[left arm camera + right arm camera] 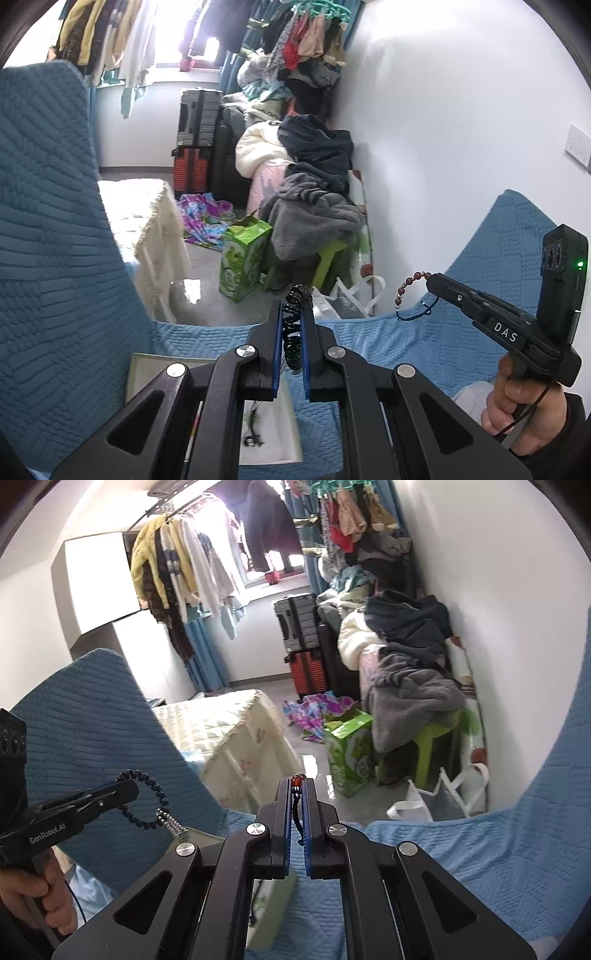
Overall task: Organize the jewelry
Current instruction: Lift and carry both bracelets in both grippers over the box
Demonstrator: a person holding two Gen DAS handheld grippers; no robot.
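Note:
My left gripper (293, 312) is shut on a black coiled bracelet (293, 332), held in the air above the blue quilted cover (406, 343). In the right wrist view the same bracelet (149, 797) hangs as a loop from the left gripper (129, 788), with a silver beaded part at its bottom. My right gripper (297, 786) is shut on a red-brown bead bracelet (297, 781) with a dark blue cord. In the left wrist view that bracelet (406, 286) hangs from the right gripper (430, 282). A pale green tray (266, 443) holding small jewelry lies below my left gripper.
The blue cover rises at the left (48, 221) and right (546, 812). Beyond are a cream quilted bed (221, 723), a green box (242, 258), a clothes pile (314, 206), suitcases (197, 118), a white bag (439, 797) and a white wall (461, 129).

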